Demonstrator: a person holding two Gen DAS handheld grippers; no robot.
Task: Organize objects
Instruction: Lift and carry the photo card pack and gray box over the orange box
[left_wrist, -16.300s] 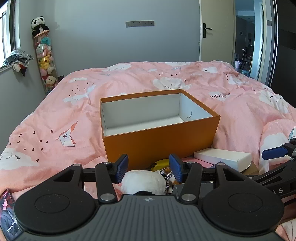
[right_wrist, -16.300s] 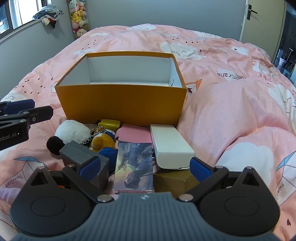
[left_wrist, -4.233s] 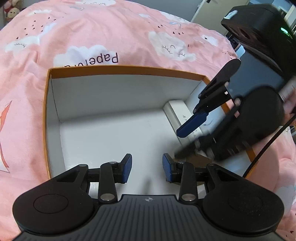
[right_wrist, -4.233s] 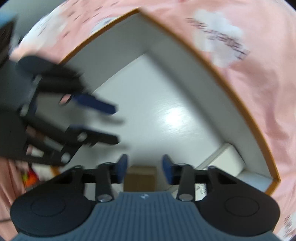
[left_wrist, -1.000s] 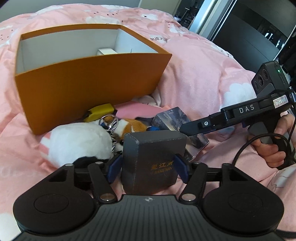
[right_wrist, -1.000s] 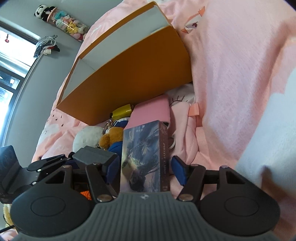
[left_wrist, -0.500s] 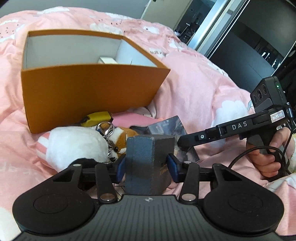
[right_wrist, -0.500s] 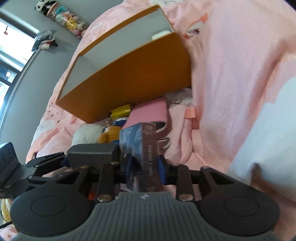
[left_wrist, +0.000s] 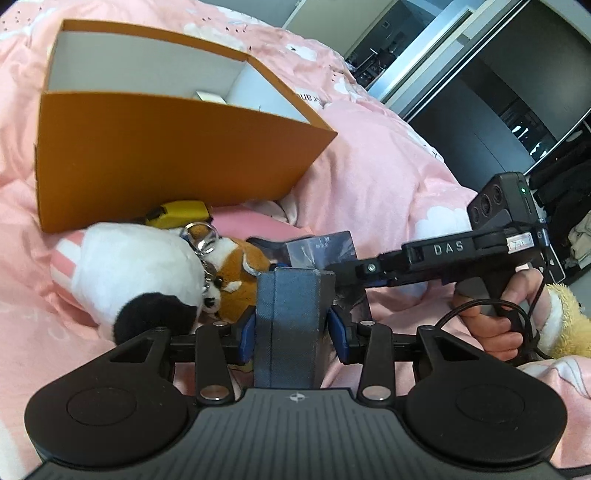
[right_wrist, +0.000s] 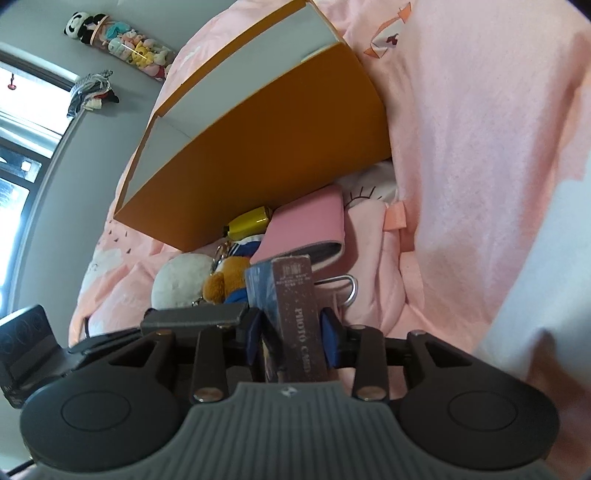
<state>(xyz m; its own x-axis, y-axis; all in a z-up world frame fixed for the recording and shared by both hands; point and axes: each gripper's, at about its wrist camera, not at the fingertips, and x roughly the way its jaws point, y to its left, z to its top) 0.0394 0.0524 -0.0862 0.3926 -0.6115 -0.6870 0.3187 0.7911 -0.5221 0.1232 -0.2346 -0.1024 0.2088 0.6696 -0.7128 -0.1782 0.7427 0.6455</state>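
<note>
Both boxes now off the bedding vs 1s ago. L gripper (left_wrist: 291, 328) closing, pinching grey box (left_wrist: 290, 325); R gripper (right_wrist: 291, 341) easing open round card box (right_wrist: 293, 317). Orange box (left_wrist: 166, 162) at 11 o'clock.

Between my left gripper's (left_wrist: 291, 328) blue pads (left_wrist: 246, 334) sits a grey-blue box (left_wrist: 290, 325). Ahead: an orange box (left_wrist: 166, 162) with white inside, a white-and-black plush (left_wrist: 133, 273), and a pink cloud-patterned duvet (left_wrist: 369, 166).
</note>
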